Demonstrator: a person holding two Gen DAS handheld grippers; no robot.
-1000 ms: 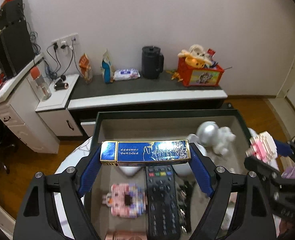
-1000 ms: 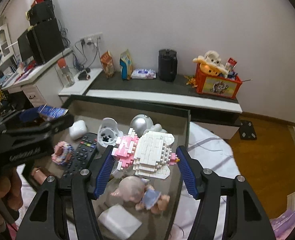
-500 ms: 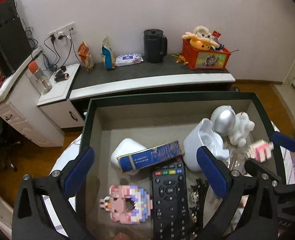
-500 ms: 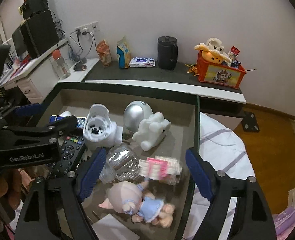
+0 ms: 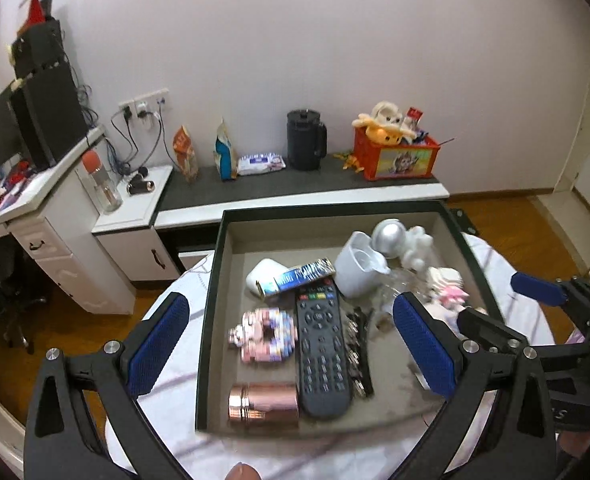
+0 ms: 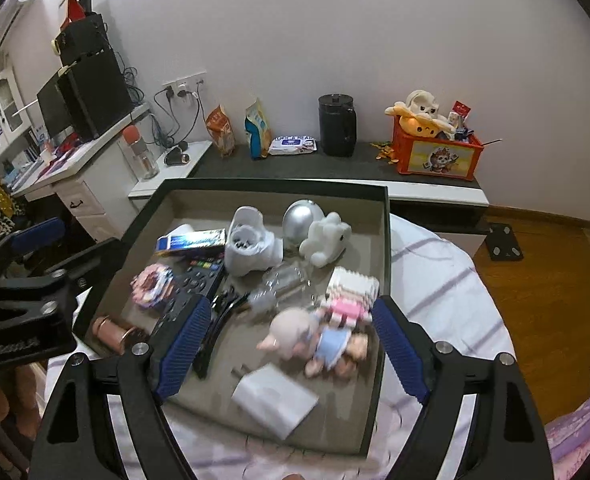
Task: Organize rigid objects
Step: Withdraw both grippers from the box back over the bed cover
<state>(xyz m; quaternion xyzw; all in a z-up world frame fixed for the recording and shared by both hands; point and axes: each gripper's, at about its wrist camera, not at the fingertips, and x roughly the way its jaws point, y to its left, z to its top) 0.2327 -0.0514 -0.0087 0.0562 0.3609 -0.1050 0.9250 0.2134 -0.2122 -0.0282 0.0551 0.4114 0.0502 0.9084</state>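
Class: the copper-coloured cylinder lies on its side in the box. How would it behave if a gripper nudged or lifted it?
The copper cylinder lies on its side on the box floor, so a nudge would probably roll it. Its shiny surface looks metallic, so likely rigid and possibly slippery between pads. Weight cannot be told.

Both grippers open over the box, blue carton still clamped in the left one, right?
Not quite. Both grippers are open, but the left gripper is empty: the left wrist view shows the blue carton lying in the box, against the remote. Right gripper holds nothing either.
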